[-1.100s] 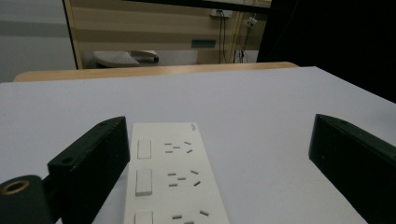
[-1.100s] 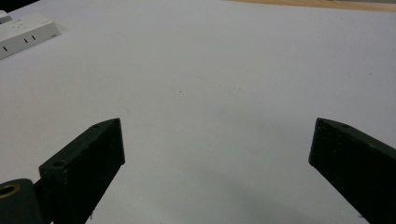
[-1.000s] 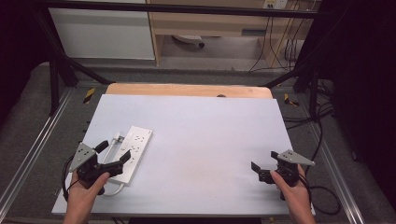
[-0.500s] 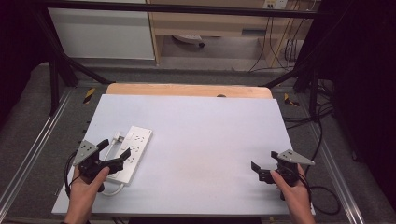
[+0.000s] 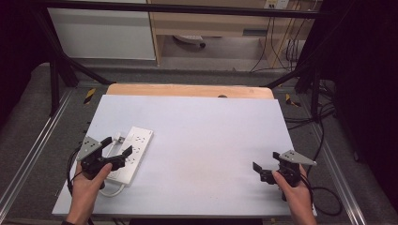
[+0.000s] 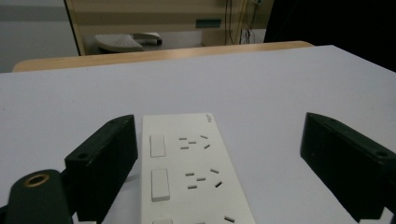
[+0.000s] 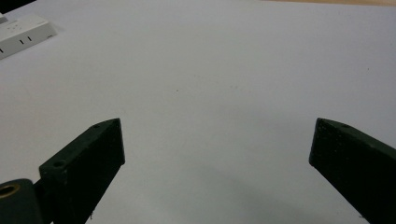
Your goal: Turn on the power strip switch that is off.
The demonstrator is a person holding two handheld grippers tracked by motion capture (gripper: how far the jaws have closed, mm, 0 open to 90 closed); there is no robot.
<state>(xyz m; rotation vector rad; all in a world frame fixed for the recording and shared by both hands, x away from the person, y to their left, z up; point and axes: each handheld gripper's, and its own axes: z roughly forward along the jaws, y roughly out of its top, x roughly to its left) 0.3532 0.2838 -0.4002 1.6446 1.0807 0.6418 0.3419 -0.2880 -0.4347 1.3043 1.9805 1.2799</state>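
Power strip: white rectangular plastic power strip (image 5: 131,153) with rows of sockets and rocker switches lies flat at the near-left part of the table, its long axis running from the near-left edge toward the far middle; in the left gripper view its top (image 6: 191,168) shows two white switches beside socket slots; in the right gripper view one end (image 7: 23,39) sits at the far left corner
Cord: white cable (image 5: 112,191) loops out from the near end of the strip, beside the person's left hand (image 5: 84,192)
Plug: small white plug-like piece (image 5: 119,138) lies at the strip's left side, too small to make out clearly
Left gripper: black two-jaw left gripper (image 5: 117,147) with a grey three-cornered plate on top hovers over the near half of the strip; jaws spread wide, holding nothing; one jaw stands to each side of the strip, and whether they touch it cannot be told
Right gripper: black two-jaw right gripper (image 5: 256,172) is held in the right hand (image 5: 293,190) near the near-right corner, well apart from the strip; jaws spread wide over bare surface, holding nothing
Table: pale lilac-white flat table top (image 5: 211,136) on a wooden board whose light brown far edge (image 5: 187,90) shows beyond it
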